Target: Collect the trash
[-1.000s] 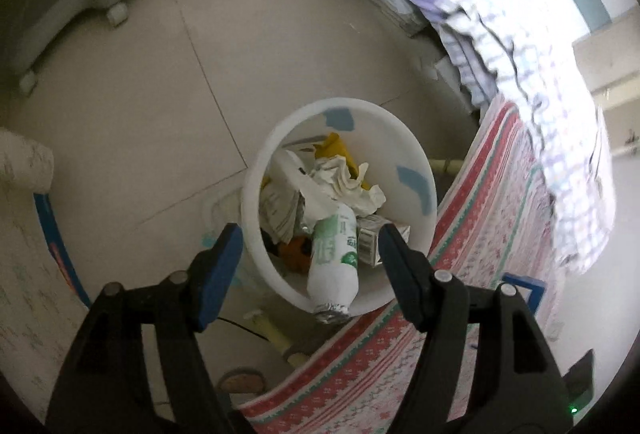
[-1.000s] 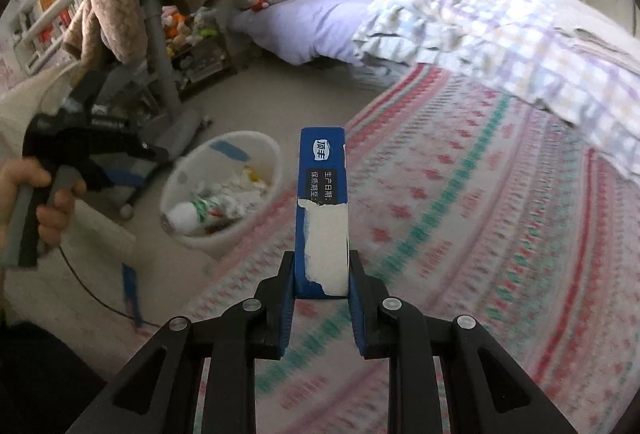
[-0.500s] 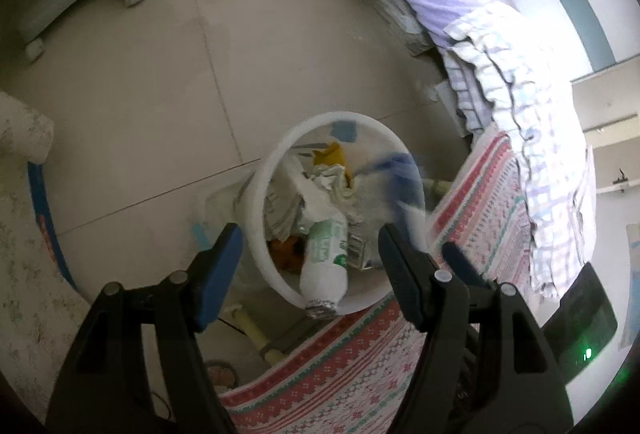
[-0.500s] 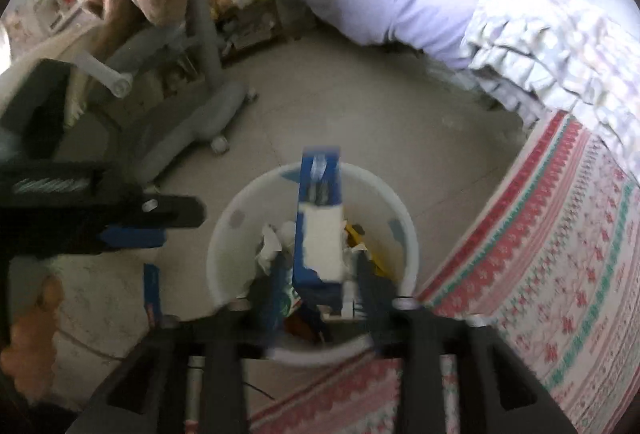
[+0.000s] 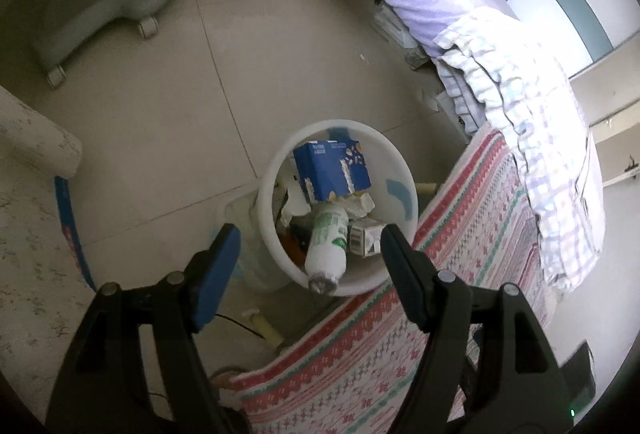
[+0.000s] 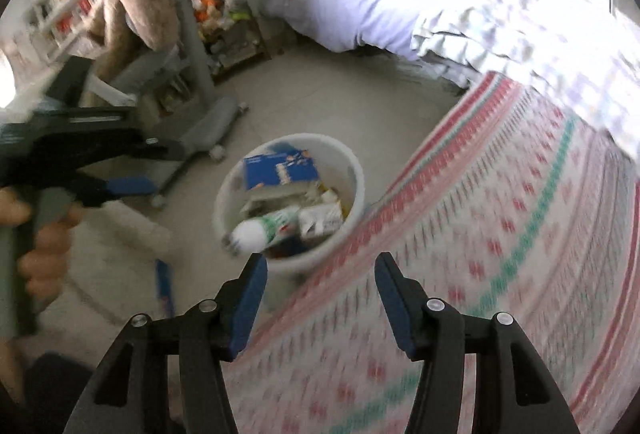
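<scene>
Now | both tools gaping, empty | blue carton (image 5: 331,170) in bin (image 5: 404,174) | print unreadable

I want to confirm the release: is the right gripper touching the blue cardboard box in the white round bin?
Apart. The right wrist view shows the right gripper open and empty, the blue cardboard box lying in the white round bin beyond it.
</scene>
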Demonstrator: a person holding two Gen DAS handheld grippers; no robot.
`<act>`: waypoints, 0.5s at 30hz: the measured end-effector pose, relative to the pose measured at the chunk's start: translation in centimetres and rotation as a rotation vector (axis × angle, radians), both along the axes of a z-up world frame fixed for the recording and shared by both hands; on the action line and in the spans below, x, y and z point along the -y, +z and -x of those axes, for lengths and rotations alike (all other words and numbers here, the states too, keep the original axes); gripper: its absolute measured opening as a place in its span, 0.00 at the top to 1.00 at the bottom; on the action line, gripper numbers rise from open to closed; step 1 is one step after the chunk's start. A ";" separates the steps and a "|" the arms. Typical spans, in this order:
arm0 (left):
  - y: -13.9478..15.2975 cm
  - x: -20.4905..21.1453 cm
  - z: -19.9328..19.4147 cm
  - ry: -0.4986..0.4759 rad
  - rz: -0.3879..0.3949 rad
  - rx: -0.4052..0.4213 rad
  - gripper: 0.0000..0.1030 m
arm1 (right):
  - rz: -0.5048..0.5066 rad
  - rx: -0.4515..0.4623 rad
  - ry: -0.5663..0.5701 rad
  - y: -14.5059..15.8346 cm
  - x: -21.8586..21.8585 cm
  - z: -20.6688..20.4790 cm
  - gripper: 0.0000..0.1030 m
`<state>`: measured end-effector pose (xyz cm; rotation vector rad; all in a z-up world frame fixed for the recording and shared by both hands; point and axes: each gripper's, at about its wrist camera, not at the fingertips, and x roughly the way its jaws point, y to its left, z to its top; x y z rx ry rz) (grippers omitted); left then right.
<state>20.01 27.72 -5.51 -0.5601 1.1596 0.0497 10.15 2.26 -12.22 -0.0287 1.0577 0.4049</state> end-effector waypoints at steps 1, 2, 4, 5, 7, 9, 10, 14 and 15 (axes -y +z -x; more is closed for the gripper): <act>0.7 0.5 0.7 -0.006 -0.007 0.015 0.29 | -0.026 0.002 0.006 1.0 0.7 1.4 0.44; 1.5 1.0 1.6 -0.010 -0.018 0.038 0.28 | -0.039 0.010 0.013 1.8 1.3 2.7 0.43; 3.3 2.6 4.0 -0.031 -0.085 0.095 0.21 | -0.054 0.031 0.029 3.6 1.9 5.2 0.40; 3.9 3.4 5.4 -0.044 -0.123 0.118 0.18 | -0.061 0.040 0.038 4.3 2.1 6.1 0.40; 5.0 5.1 8.8 -0.058 -0.196 0.177 0.17 | -0.074 0.058 0.049 5.9 2.8 8.2 0.37; 5.3 6.2 11.4 -0.060 -0.223 0.213 0.16 | -0.097 0.063 0.049 7.1 3.8 10.4 0.34; 5.3 7.1 13.2 -0.064 -0.232 0.240 0.15 | -0.110 0.064 0.045 7.6 4.4 11.4 0.33; 4.6 10.4 17.7 -0.116 -0.344 0.311 0.14 | -0.153 0.106 0.022 8.6 7.3 16.3 0.27; 4.4 11.0 18.5 -0.128 -0.373 0.323 0.14 | -0.151 0.125 0.012 8.6 7.9 17.2 0.25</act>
